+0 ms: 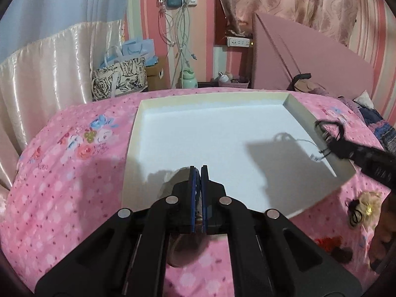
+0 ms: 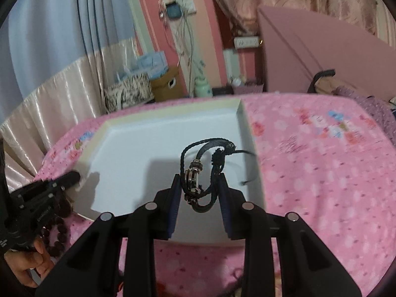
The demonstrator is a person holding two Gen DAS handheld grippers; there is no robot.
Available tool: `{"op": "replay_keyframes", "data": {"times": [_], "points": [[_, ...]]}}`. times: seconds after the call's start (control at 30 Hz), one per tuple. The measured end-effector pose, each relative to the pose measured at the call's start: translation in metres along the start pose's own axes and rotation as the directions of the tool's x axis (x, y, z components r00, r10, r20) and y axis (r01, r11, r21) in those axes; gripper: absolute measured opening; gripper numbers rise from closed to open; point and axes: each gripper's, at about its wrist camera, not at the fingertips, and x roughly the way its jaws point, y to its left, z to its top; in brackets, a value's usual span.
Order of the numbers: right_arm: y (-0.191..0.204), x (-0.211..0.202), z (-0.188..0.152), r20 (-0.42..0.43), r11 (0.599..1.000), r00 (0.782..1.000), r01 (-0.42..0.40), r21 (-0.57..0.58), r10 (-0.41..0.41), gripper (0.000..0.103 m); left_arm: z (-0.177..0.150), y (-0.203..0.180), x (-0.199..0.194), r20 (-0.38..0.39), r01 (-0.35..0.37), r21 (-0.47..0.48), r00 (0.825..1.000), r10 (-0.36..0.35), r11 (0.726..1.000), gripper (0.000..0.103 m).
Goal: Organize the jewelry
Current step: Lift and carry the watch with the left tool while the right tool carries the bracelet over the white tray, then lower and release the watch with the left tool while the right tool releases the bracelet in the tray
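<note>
A white shallow tray [image 1: 212, 97] [image 2: 173, 113] lies on a pink floral bedspread. My right gripper [image 2: 199, 180] hangs over the tray's right part, shut on a black cord bracelet [image 2: 195, 173] with metal beads; its loops and loose ends dangle forward. The left wrist view shows that gripper [image 1: 329, 133] at the tray's right rim with the bracelet [image 1: 321, 125]. My left gripper [image 1: 198, 170] is over the tray's near edge, pads together. In the right wrist view a dark red bead bracelet [image 2: 57, 235] hangs under the left gripper [image 2: 74, 177], beside a hand [image 2: 29, 262].
A cream flower hair piece with black hair ties [image 1: 366, 205], something red [image 1: 326, 242] and a dark item [image 1: 344, 255] lie on the bedspread right of the tray. Past the bed stand patterned bags [image 1: 118, 76], a green bottle [image 1: 189, 79], hanging cables and a pink board [image 1: 309, 57].
</note>
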Motion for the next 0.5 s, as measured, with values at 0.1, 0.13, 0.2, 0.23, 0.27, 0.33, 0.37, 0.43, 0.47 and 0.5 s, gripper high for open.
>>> {"op": "replay_keyframes", "data": {"times": [0.1, 0.13, 0.2, 0.23, 0.27, 0.33, 0.37, 0.43, 0.47, 0.5], "points": [[0.003, 0.018, -0.004, -0.042, 1.000, 0.999, 0.015, -0.016, -0.015, 0.030, 0.007, -0.004, 0.006, -0.003, -0.001, 0.007, 1.000, 0.001, 1.000, 0.002], [0.003, 0.023, -0.006, -0.059, 1.000, 0.998, 0.020, -0.014, -0.020, 0.030, 0.008, -0.007, 0.008, -0.007, 0.002, 0.010, 1.000, -0.002, 1.000, 0.002], [-0.001, 0.031, -0.010, -0.086, 1.000, 0.996, 0.029, -0.004, -0.029, 0.030, 0.007, -0.011, 0.015, -0.023, 0.009, 0.009, 1.000, -0.008, 1.000, 0.001], [-0.001, 0.034, -0.012, -0.094, 0.999, 0.995, 0.038, -0.013, -0.040, 0.030, 0.004, -0.012, 0.021, -0.038, 0.013, 0.003, 0.999, -0.013, 1.000, 0.001], [0.000, 0.034, -0.013, -0.095, 0.999, 0.994, 0.044, -0.025, -0.046, 0.030, 0.002, -0.012, 0.026, -0.046, 0.015, -0.001, 0.999, -0.015, 1.000, 0.001], [0.001, 0.036, -0.013, -0.109, 0.998, 0.993, 0.045, -0.042, -0.050, 0.030, -0.004, -0.015, 0.036, -0.047, 0.007, 0.013, 0.999, -0.006, 1.000, 0.001], [0.003, 0.038, -0.013, -0.118, 0.997, 0.991, 0.054, -0.059, -0.060, 0.030, -0.005, -0.017, 0.036, -0.042, -0.007, 0.028, 0.999, 0.008, 1.000, 0.001], [0.006, 0.040, -0.014, -0.126, 0.994, 0.989, 0.068, -0.085, -0.079, 0.030, -0.003, -0.018, 0.038, -0.047, 0.005, 0.024, 0.999, -0.003, 1.000, 0.001], [0.007, 0.041, -0.015, -0.131, 0.993, 0.988, 0.070, -0.095, -0.082, 0.030, -0.003, -0.017, 0.038, -0.047, 0.004, 0.022, 0.999, -0.003, 1.000, 0.001], [0.008, 0.042, -0.016, -0.141, 0.994, 0.987, 0.059, -0.092, -0.072, 0.031, -0.003, -0.017, 0.038, -0.046, 0.004, 0.022, 0.999, -0.003, 1.000, 0.001]]}}
